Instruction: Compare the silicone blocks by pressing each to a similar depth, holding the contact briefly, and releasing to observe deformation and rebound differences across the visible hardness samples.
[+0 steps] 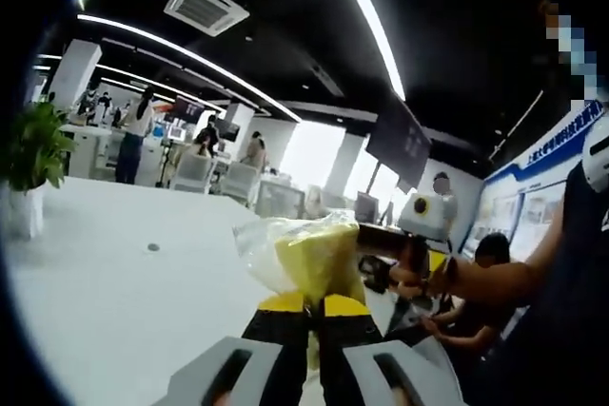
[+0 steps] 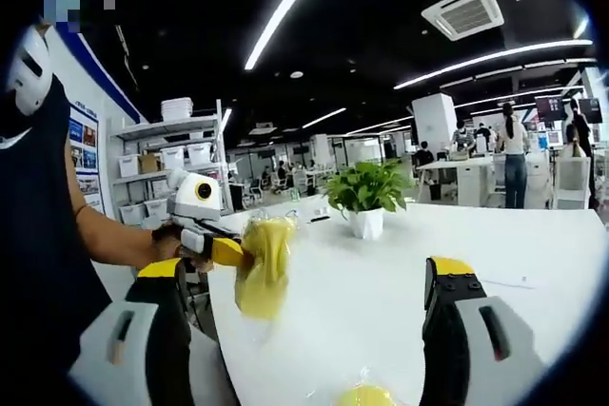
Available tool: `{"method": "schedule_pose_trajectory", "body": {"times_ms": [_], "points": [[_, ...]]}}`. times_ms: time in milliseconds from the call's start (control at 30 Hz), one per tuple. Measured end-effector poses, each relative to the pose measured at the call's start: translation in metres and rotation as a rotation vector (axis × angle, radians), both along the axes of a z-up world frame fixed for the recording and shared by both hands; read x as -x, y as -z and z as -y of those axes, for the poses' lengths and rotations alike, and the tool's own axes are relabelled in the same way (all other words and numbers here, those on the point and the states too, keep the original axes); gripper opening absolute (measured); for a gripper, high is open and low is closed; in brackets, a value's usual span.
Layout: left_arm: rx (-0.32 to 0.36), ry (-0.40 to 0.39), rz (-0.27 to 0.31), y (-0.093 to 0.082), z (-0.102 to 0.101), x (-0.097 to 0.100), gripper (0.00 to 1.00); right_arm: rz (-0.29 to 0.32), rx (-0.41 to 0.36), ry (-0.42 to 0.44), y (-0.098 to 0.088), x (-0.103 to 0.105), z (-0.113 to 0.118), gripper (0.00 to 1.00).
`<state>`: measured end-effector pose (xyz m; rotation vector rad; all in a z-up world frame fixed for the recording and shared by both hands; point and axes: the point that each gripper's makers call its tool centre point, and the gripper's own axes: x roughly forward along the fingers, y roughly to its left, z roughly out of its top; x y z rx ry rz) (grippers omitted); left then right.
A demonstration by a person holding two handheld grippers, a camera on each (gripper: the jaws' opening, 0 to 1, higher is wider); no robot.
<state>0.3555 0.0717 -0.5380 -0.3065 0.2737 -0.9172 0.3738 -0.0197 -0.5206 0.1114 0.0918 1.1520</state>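
In the left gripper view the left gripper [image 1: 306, 303] has its yellow-tipped jaws closed on a yellow block in a clear bag [image 1: 309, 259], held up above the white surface [image 1: 114, 282]. In the right gripper view the right gripper [image 2: 314, 278] stands wide open with nothing between its jaws. Another yellow block [image 2: 366, 395] lies on the surface near it. A potted plant [image 2: 366, 199] stands farther on the surface.
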Motion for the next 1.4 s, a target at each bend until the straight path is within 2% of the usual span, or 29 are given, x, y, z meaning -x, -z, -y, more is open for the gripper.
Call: {"method": "schedule_pose_trajectory", "body": {"times_ms": [67,100,133,167,200,267,333,400,600,833,1033,1300,1400], "points": [[-0.004,0.0,-0.01,-0.001,-0.001,-0.001,0.0,0.049,-0.027,0.037,-0.005,-0.004,0.009,0.97],[-0.006,0.001,-0.015,-0.001,-0.001,-0.002,0.0,0.042,-0.018,0.059,-0.001,-0.005,0.017,0.97],[-0.007,-0.001,-0.018,-0.002,-0.001,-0.003,0.0,0.052,-0.004,0.062,0.002,-0.004,0.02,0.97],[-0.007,-0.004,-0.024,-0.002,-0.002,-0.004,0.0,0.087,0.049,0.099,0.009,-0.008,0.029,0.97],[-0.006,-0.001,-0.039,-0.001,-0.003,-0.005,0.0,0.109,0.062,0.108,0.012,-0.009,0.033,0.97],[-0.013,-0.002,-0.049,0.001,-0.004,-0.007,0.0,0.061,0.037,0.114,0.017,-0.007,0.042,0.97],[-0.02,0.0,-0.063,0.003,-0.004,-0.008,0.0,0.07,0.046,0.147,0.022,-0.008,0.056,0.97],[-0.025,0.004,-0.078,0.006,-0.003,-0.008,0.0,0.044,0.043,0.18,0.028,-0.009,0.07,0.97],[-0.038,0.02,-0.102,0.013,-0.002,-0.011,0.0,0.044,0.059,0.233,0.042,-0.001,0.097,0.97],[-0.029,0.018,-0.188,0.029,-0.007,-0.02,0.01,0.032,0.093,0.279,0.06,0.008,0.115,0.97],[-0.031,0.011,-0.273,0.049,-0.014,-0.025,0.01,0.005,0.08,0.317,0.068,0.012,0.13,0.97],[-0.034,0.003,-0.347,0.073,-0.017,-0.029,0.01,-0.021,0.079,0.347,0.082,0.02,0.142,0.97],[-0.047,0.005,-0.369,0.082,-0.018,-0.029,0.01,-0.021,0.113,0.354,0.092,0.023,0.147,0.97]]}}
